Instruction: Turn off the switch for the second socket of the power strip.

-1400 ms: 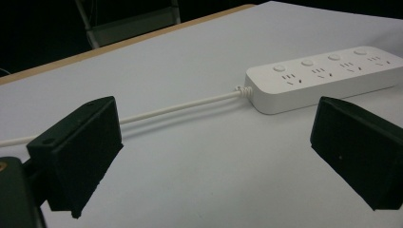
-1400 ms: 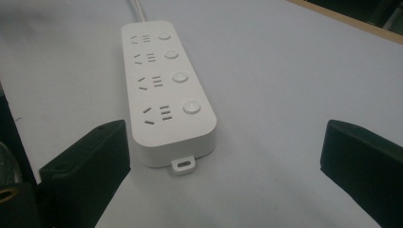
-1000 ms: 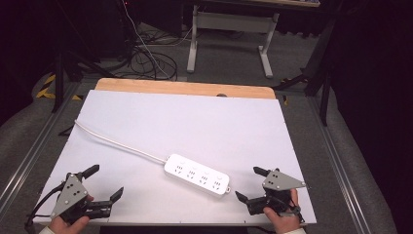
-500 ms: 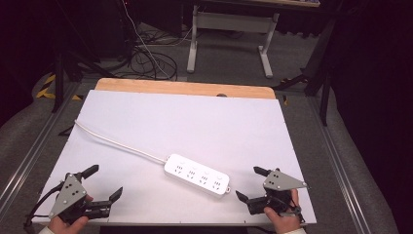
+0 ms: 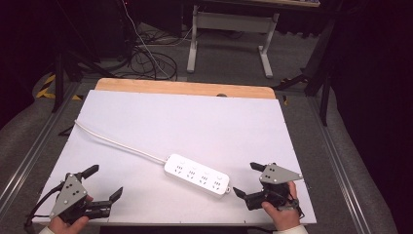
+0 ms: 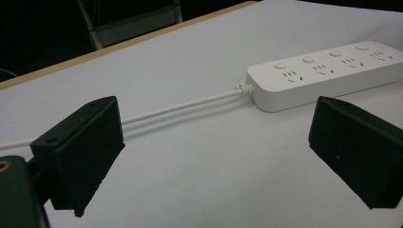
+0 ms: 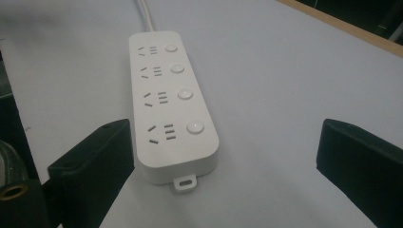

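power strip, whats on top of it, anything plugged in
Nothing rests on the power strip: its four socket groups and four round buttons are all bare, no plugs. Both grippers sit open and apart from it. Its underside, flat on the white table, is hidden.

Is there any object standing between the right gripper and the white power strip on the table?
Nothing visible does. The right gripper, jaws open, faces the near end of the white four-socket power strip, with bare white table surface between them. The strip's white cable runs off its far end.

Smooth white plastic power strip (image 5: 197, 175), matt white tabletop (image 5: 195, 122), wooden edge (image 5: 185, 88)
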Available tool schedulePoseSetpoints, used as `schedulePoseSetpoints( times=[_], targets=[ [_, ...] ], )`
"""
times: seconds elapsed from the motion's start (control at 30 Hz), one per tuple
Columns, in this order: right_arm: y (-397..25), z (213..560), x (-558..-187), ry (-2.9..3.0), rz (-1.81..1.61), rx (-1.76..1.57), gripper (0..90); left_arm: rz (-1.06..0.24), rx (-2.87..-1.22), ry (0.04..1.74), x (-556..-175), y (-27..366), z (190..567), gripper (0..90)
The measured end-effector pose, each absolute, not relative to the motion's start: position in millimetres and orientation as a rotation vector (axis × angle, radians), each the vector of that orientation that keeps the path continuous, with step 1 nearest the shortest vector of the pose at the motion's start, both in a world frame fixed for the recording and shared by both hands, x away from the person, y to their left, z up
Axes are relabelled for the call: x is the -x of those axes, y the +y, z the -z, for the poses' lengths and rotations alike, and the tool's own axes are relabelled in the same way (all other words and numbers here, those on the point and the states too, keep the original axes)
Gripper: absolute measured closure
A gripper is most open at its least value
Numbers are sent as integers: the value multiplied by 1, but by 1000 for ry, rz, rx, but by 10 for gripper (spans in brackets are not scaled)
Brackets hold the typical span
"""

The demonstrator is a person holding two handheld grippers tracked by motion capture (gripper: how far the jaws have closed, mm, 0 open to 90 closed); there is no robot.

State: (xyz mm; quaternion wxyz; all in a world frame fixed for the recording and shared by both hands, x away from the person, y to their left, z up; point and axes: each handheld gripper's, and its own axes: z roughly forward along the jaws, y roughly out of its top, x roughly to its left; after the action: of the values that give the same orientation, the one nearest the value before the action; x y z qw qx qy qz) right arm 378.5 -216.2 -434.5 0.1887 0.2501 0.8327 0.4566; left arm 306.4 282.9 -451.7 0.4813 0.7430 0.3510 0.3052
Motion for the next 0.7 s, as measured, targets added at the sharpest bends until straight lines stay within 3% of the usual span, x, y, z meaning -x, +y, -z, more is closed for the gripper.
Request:
schedulePoseSetpoints(
  times=[0.7],
  targets=[
    [-175,406,-406,2383,-1293,-643,71,-756,-1821,859,-307,283,452,52]
  ],
)
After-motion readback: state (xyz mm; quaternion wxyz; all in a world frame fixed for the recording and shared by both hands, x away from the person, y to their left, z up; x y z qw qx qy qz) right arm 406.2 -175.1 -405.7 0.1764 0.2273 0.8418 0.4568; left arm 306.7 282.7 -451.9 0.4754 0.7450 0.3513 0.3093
